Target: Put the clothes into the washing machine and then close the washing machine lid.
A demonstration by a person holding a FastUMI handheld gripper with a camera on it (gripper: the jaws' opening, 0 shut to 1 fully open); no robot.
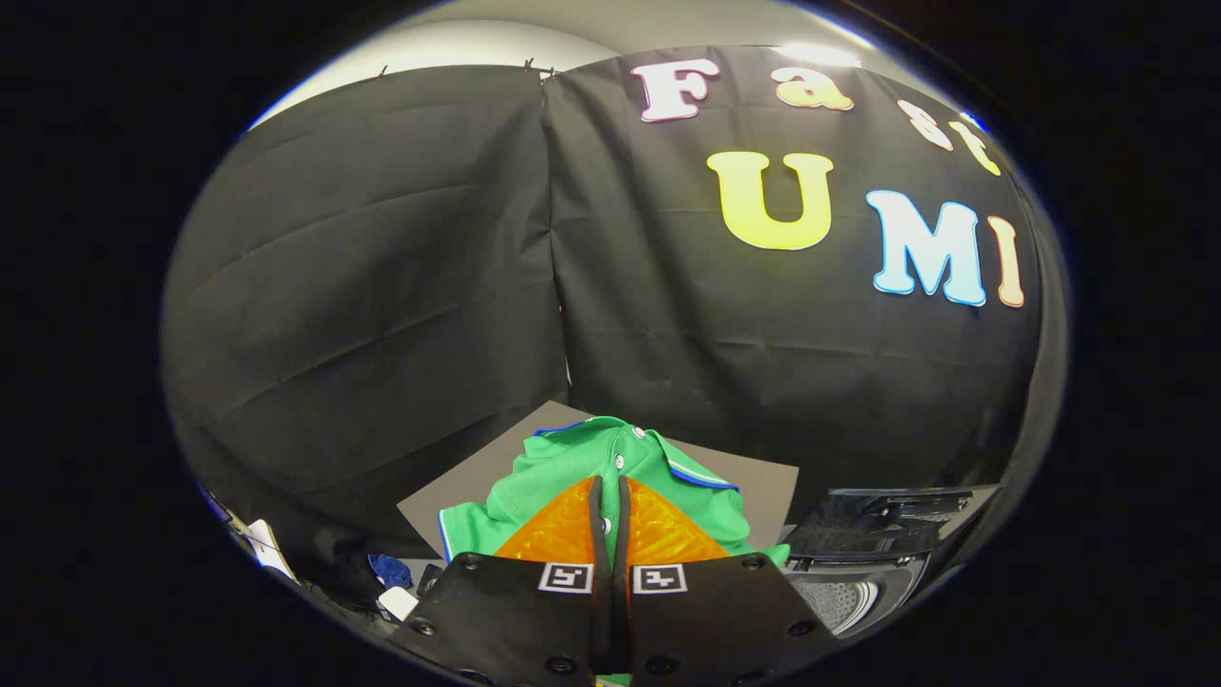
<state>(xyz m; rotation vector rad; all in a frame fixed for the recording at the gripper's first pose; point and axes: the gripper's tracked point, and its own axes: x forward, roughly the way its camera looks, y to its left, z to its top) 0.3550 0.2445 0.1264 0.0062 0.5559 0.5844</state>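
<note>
While the green shirt (572, 468) is lying on the counter (458, 487), we're hovering our clenched, empty gripper (609, 496) over it; washing machine (858, 563) open, nothing loaded yet.

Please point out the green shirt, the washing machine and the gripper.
green shirt (563, 468): gripper view, its shoulder, beyond the fingers.
washing machine (839, 596): gripper view, its open drum.
gripper (610, 496): gripper view, between its closed fingertips.

Gripper (609, 489): fingers pressed together, nothing visibly gripped between them. Green polo shirt (572, 458) lies just beyond the tips at 12 o'clock, on a grey board (477, 477). Washing machine (858, 572), lid raised, sits at 3 o'clock.
</note>
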